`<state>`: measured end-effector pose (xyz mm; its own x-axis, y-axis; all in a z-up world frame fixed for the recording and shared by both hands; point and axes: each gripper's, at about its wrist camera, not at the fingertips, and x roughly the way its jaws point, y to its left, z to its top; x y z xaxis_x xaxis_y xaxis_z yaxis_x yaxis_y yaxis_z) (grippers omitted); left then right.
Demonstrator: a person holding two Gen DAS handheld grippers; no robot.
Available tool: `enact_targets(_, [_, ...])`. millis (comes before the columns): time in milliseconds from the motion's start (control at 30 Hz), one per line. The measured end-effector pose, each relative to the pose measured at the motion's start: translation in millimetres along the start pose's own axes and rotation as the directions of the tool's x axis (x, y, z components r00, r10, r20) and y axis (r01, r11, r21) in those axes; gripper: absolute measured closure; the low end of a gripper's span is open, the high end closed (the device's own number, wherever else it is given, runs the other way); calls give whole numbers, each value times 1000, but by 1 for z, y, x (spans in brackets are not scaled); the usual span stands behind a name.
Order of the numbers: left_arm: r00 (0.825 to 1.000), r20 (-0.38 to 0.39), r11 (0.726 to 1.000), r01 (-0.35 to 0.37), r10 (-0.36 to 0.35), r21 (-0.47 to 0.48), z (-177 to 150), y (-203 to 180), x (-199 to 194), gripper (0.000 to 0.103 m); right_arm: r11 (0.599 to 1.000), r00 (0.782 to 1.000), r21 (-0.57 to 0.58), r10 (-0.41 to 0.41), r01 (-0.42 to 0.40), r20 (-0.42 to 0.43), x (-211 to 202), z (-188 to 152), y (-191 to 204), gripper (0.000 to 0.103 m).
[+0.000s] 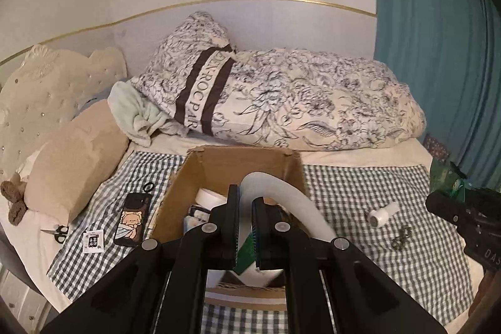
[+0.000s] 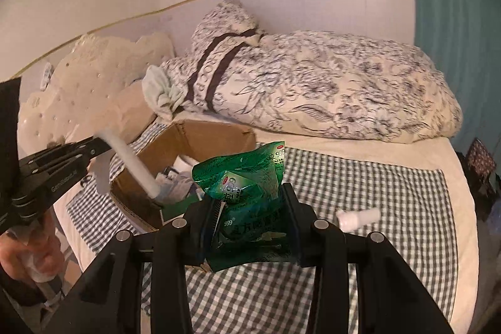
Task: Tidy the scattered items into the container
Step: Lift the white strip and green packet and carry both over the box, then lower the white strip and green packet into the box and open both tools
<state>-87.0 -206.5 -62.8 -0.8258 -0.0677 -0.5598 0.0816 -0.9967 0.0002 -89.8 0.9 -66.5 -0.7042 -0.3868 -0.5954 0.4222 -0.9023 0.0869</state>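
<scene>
An open cardboard box (image 1: 175, 196) stands on a checked cloth on the bed, with several items inside. My left gripper (image 1: 245, 193) hangs over the box, shut on a bent white tube (image 1: 281, 193). In the right wrist view the left gripper (image 2: 105, 143) comes in from the left, and the white tube's (image 2: 134, 165) lower end dips into the cardboard box (image 2: 213, 133). My right gripper (image 2: 247, 194) is shut on a crinkled green packet (image 2: 247, 187), held above the cloth to the right of the box. The green packet (image 1: 444, 180) and right gripper (image 1: 463, 208) show at the left view's right edge.
Left of the box lie a phone case (image 1: 131, 218), a hair tie (image 1: 148, 187), a small card packet (image 1: 92, 241) and scissors (image 1: 58, 232). To its right lie a white roll (image 1: 382, 213) and a small metal piece (image 1: 400, 237). A flowered duvet (image 1: 297, 102) and a beige pillow (image 1: 75, 165) lie behind.
</scene>
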Motion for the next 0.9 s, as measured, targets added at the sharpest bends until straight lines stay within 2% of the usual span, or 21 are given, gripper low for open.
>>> enact_targets(367, [997, -68, 999, -42, 40, -26, -8, 34, 50, 97, 996, 996, -62, 53, -57, -68, 60, 13, 29, 65])
enact_targets(900, [984, -172, 998, -56, 53, -15, -20, 58, 120, 96, 983, 977, -128, 105, -130, -186, 155, 19, 67, 65])
